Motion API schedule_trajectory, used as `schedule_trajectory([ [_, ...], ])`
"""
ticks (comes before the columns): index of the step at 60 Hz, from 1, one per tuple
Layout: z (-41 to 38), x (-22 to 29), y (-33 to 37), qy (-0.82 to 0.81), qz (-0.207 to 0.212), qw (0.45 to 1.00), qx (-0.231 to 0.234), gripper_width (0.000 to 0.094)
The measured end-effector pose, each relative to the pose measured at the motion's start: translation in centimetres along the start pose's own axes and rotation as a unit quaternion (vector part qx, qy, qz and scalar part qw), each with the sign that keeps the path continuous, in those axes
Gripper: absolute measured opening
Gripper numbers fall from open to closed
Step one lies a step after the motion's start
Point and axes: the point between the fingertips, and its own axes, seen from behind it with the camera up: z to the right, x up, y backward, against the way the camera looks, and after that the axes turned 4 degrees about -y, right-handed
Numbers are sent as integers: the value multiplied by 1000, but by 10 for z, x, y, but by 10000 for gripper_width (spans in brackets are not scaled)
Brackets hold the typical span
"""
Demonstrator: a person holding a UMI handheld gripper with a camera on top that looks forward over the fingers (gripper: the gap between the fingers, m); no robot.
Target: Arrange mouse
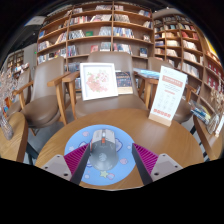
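Observation:
A grey mouse lies on a round blue mouse pad printed with pale stars, near the front of a round wooden table. My gripper is open, its magenta-padded fingers standing one at each side of the mouse. A gap shows between the mouse and each finger, and the mouse rests on the pad on its own. Its front end points away from me, toward the table's middle.
A white picture card stands upright at the table's far edge. A tall white sign stands at the right. Wooden chairs ring the table, and bookshelves fill the background.

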Motion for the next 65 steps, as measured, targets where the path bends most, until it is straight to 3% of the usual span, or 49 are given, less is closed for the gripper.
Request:
schedule_trajectory([
  [12, 36, 4, 122, -10, 24, 1000, -2, 851],
  [19, 65, 9, 208, -6, 70, 997, -10, 853],
  [34, 99, -48, 347, -21, 70, 997, 17, 854],
  [51, 145, -117, 416, -23, 64, 998, -9, 849],
  [65, 152, -127, 431, 1, 77, 997, -6, 856],
])
